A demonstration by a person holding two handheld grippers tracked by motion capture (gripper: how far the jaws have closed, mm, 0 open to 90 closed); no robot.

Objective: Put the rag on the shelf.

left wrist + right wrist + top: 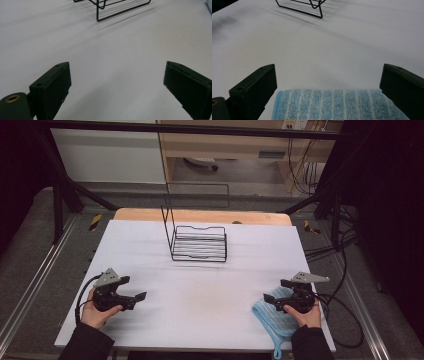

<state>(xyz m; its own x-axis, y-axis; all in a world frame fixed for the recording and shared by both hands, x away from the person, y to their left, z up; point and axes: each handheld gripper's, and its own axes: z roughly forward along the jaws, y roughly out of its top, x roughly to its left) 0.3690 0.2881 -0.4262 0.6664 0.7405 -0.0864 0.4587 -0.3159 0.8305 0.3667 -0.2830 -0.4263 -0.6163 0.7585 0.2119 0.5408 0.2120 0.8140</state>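
Right gripper [278, 296]: fingers apart, over striped blue towel [339, 103] | towel flat at tabletop [200, 270] right front corner, directly beneath | left gripper [134, 296]: fingers apart, empty, far off | wire rack [199, 243] behind

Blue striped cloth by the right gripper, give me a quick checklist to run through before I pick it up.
1. Right gripper jaws open: ok, they stand wide apart.
2. Blue striped cloth lined up between those jaws: ok, its near edge lies between them, not gripped.
3. Cloth lying flat on the white table: ok in the right gripper view; in the high view the hand covers part of it, so the rest cannot tell.
4. Left gripper free: ok, jaws open over bare table.
5. Wire rack out of the way: ok, it stands far back, apart from both grippers.
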